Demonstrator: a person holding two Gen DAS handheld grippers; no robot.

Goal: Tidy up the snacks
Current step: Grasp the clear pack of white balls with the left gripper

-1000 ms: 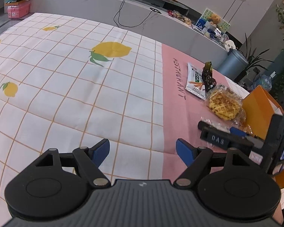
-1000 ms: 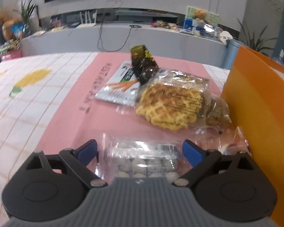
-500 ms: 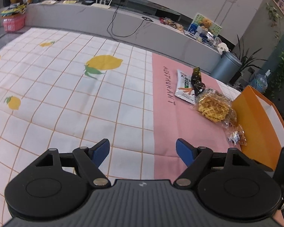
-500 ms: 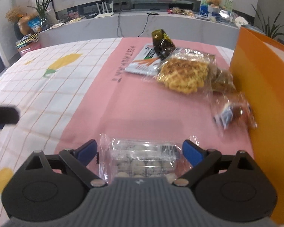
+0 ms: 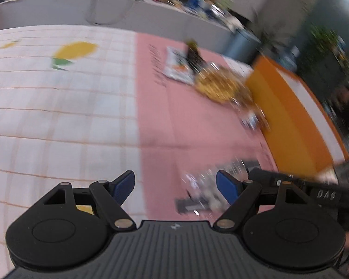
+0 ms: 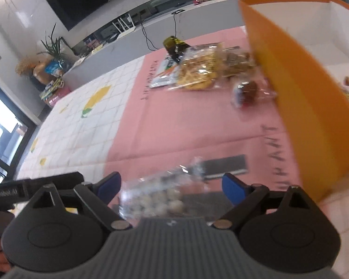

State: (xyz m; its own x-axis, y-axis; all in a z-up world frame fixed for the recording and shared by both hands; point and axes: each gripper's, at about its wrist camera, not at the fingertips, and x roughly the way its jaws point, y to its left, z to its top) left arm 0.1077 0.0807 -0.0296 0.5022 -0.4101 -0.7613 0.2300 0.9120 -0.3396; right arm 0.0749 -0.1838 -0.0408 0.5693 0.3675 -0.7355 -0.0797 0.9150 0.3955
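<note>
My right gripper (image 6: 171,186) is shut on a clear pack of white round candies (image 6: 156,197), which hangs above the pink cloth over its dark shadow. The orange box (image 6: 297,93) stands just to the right, its white inside showing. My left gripper (image 5: 175,186) stands open over the cloth with nothing between its pads. In the blurred left wrist view the candy pack (image 5: 204,186) shows just beyond the left gripper's right fingertip (image 5: 228,188), with one of the right gripper's fingers (image 5: 267,176) beside it.
A waffle pack (image 6: 197,72), a dark green packet (image 6: 174,46), a white carrot-print packet (image 6: 162,76) and a small wrapped brown snack (image 6: 249,90) lie by the box's far corner. The lemon-print tablecloth (image 5: 58,107) spreads left. A grey counter runs behind.
The right gripper has drawn back from the snack pile with the candy pack, lifted and rolled. The left view has swung right and blurred, and the right gripper and pack have come into it.
</note>
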